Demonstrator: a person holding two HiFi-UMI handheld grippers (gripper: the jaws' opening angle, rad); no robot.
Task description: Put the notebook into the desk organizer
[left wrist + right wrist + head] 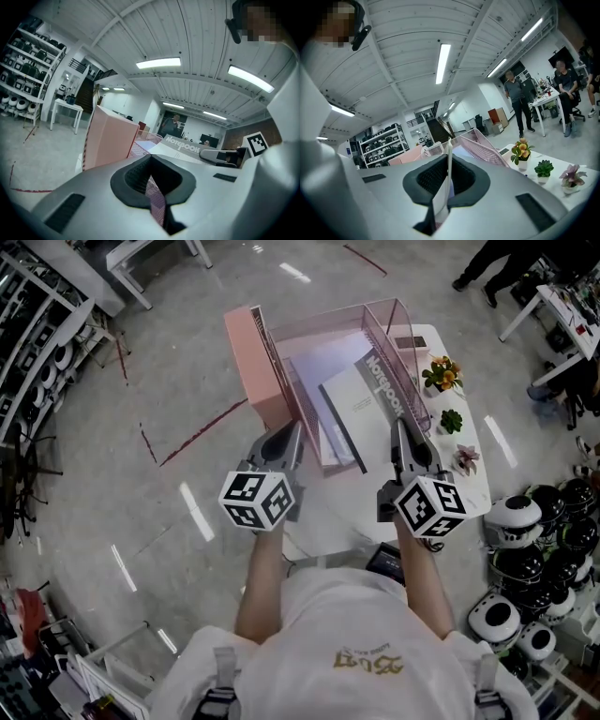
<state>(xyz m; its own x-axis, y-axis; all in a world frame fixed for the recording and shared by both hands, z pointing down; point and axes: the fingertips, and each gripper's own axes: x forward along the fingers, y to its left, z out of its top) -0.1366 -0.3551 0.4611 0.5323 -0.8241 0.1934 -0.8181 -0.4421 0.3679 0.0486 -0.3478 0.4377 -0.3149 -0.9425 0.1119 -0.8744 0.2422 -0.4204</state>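
The notebook [352,404] is looking thin and light. Its cover is probably stiff enough to stay flat but likely flexing if pinched by one corner alone, so it is best taken along an edge near the spine. The smooth cover is probably sliding easily against wire. It is showing a pale grey cover with a darker band of white NOTEBOOK lettering and a dark edge on its 8 o'clock side. It is sitting inside the pink mesh desk organizer [258,362], leaning toward the wall at 3 o'clock, by the white desk [473,479]. The right gripper [406,432] is sitting at the notebook's 5 o'clock corner, its fingers [431,177] nearly together and pinching a thin white edge, seemingly the notebook's. The left gripper [292,432] is gripping the organizer's pink mesh wall at 7 o'clock, fingers [136,176] clamping tight on it.
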